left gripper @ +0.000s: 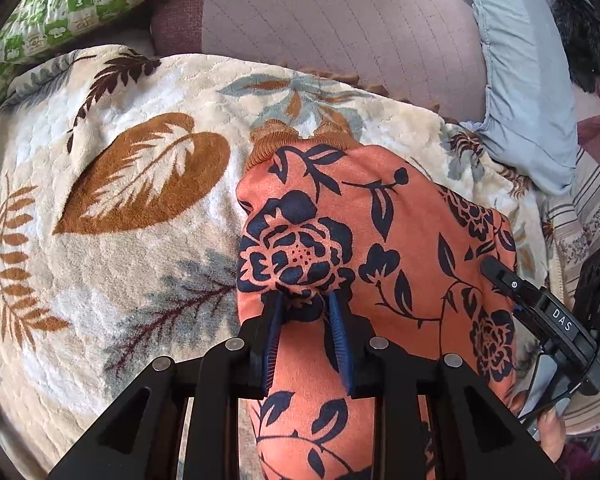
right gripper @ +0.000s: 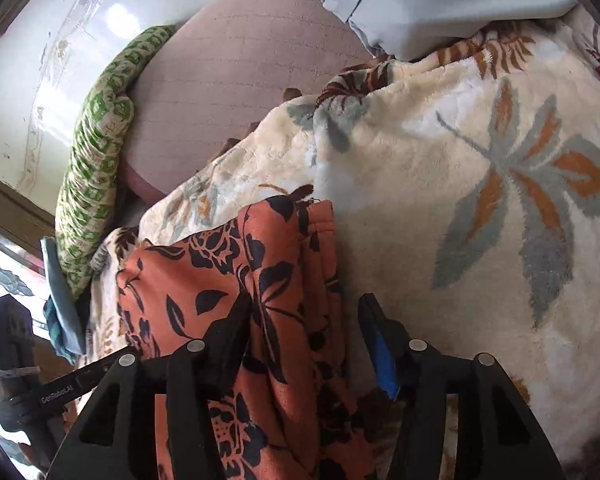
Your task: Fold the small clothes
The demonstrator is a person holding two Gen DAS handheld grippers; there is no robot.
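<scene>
Nearest, the left gripper (left gripper: 301, 300) pinches a bunched fold of the orange floral garment (left gripper: 380, 216); the right gripper (right gripper: 306, 308) stands half-open astride its edge. It lies on the leaf-print blanket (left gripper: 140, 92). Next, probably re-grip and smooth.

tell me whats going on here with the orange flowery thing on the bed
A person is folding a small orange garment with a dark floral print on a leaf-patterned fleece blanket, working a handheld gripper in each hand. The left gripper has a bunch of the fabric pinched between its blue pads. The right gripper straddles the garment's edge with its jaws apart, not clamping. The garment lies doubled over with its ribbed cuff at the far end. The fold looks underway, not finished.
</scene>
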